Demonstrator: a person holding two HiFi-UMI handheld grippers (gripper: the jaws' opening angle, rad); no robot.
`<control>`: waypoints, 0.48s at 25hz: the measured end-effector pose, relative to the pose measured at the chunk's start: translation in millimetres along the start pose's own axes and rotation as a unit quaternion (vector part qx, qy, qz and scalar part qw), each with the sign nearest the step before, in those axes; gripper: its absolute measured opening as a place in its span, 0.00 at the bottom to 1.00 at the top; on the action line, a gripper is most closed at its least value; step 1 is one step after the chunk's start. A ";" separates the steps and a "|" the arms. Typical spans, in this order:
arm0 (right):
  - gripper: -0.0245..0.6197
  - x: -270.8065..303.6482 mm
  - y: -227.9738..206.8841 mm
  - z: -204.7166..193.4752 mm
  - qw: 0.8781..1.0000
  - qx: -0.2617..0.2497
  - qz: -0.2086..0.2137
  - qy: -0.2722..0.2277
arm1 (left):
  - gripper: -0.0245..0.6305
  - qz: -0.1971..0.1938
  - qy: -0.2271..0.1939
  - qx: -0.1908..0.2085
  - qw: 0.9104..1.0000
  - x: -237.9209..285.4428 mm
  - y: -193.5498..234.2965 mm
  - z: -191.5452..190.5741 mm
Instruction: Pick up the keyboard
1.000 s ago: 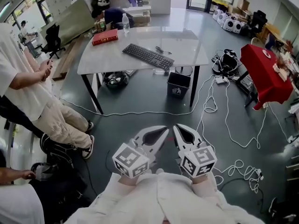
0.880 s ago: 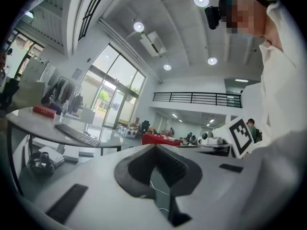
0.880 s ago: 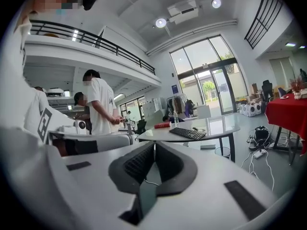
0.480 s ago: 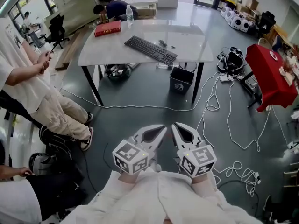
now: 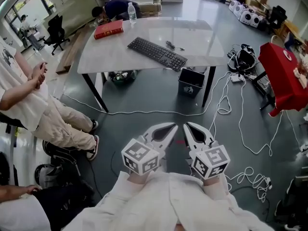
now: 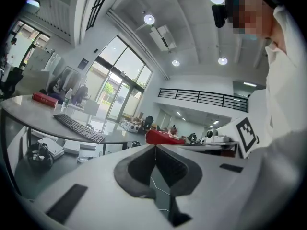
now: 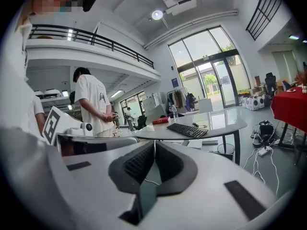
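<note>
I am facing a white table standing on a glossy dark grey floor. A black bin is sitting under the table, white cables are trailing to its right, a red-draped stand is standing further right, and tall windows are letting in daylight behind the table.

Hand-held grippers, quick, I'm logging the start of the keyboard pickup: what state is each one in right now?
White left hand-held gripper: closed, holding nothing.
White right hand-held gripper: closed, holding nothing.
</note>
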State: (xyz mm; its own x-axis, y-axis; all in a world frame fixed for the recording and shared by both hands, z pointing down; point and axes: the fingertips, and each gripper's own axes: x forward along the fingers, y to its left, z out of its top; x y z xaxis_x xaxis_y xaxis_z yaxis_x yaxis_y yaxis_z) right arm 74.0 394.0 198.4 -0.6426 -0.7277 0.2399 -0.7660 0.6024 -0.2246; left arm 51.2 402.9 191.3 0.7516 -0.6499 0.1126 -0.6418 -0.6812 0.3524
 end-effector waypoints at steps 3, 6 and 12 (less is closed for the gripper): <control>0.09 32.7 -13.8 15.5 1.000 0.000 -0.004 -0.004 | 0.06 -0.002 0.003 0.001 1.000 16.4 32.1 16.7; 0.09 63.7 -23.9 29.0 1.000 0.001 -0.009 -0.004 | 0.06 -0.006 0.007 0.002 1.000 27.8 62.3 33.1; 0.09 124.1 -41.4 53.4 1.000 0.001 -0.015 -0.013 | 0.06 -0.029 0.017 0.015 0.999 54.0 117.9 60.2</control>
State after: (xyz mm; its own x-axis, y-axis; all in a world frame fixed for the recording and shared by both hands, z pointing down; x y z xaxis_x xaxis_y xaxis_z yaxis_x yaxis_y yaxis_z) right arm 26.9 261.3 187.0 -0.6184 -0.7539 0.2219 -0.7850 0.5793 -0.2196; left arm 7.0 267.3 183.0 0.7922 -0.5975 0.1239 -0.6005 -0.7274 0.3321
